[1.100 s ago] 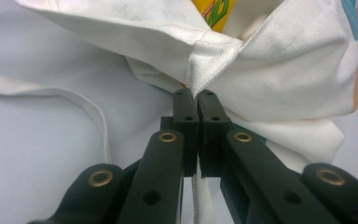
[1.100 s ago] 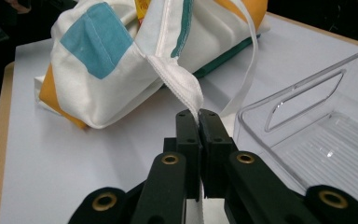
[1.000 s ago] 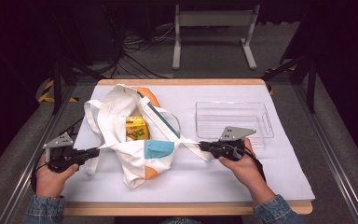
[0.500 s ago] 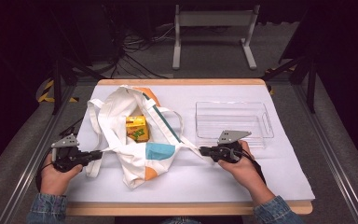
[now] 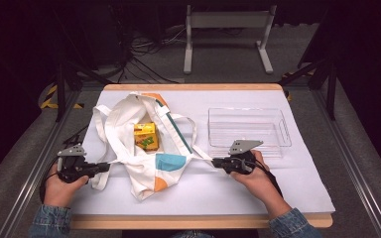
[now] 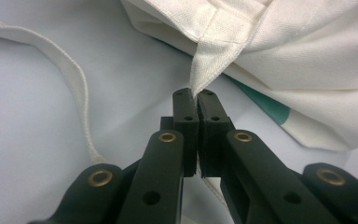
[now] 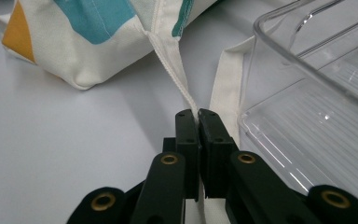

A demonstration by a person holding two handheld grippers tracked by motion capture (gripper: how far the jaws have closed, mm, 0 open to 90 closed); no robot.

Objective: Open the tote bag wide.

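A white tote bag with teal and orange patches lies open on the table, and a yellow carton shows in its mouth. My left gripper at the bag's left is shut on one bag strap, which runs taut into its jaws. At the bag's right, my right gripper is shut on the other strap. The two straps are pulled apart sideways, holding the bag open. Both grippers lie low over the white table cover.
A clear plastic bin stands to the right of the bag, just behind my right hand; its corner is close beside the right jaws. A loose strap loop lies left of the left jaws. White table cover stretches toward the front edge.
The left hand has drifted slightly toward the front edge of the table with its strap. The bag's mouth stays spread, and both grips hold.
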